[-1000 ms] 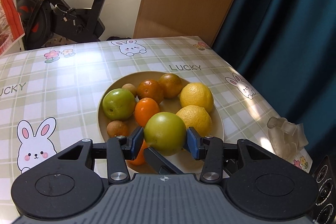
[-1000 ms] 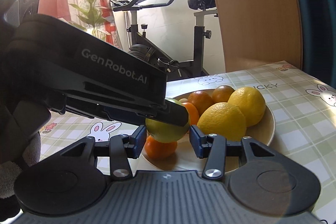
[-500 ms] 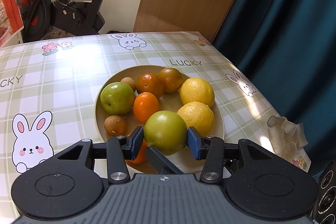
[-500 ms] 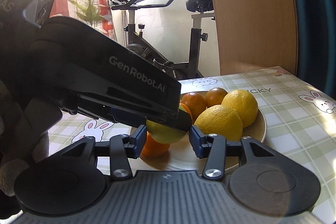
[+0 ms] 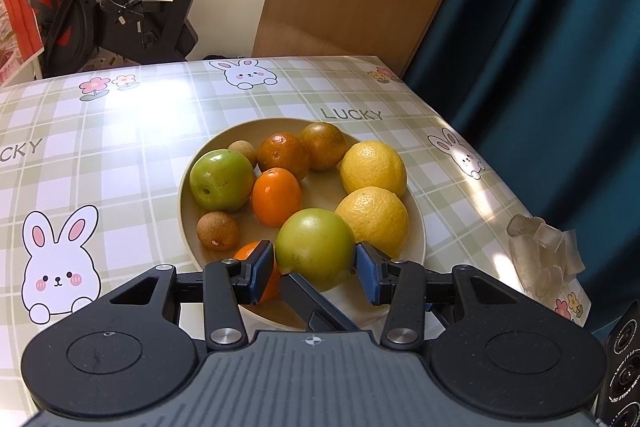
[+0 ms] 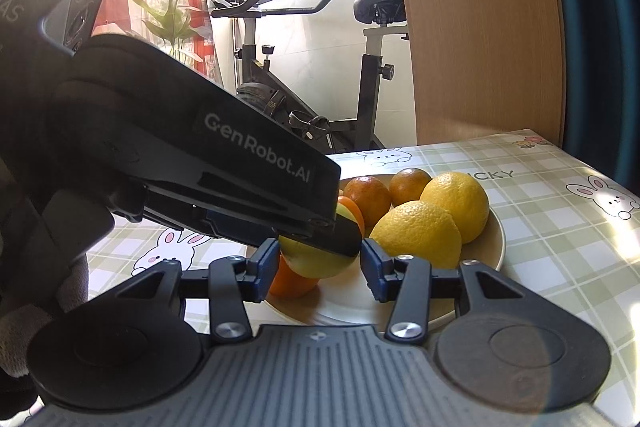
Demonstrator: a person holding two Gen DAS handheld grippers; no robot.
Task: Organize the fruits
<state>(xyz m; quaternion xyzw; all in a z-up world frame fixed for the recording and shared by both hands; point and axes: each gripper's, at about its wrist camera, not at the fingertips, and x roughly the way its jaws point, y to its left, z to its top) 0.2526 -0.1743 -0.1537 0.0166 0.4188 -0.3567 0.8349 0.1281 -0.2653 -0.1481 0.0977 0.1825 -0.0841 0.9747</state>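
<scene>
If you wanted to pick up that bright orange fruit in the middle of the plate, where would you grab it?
Grip the orange fruit across its widest middle, coming from above: fruit crowds it on several sides, and only its rounded top is free.

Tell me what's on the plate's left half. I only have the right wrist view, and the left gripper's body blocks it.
Observer: A second green fruit lies on the left side of the plate, with a small brown fruit in front of it.
Operator: And the green fruit between my pads, is the left gripper gripping it?
Observer: Looks so. The left gripper has one blue pad against each side of that held green fruit.
</scene>
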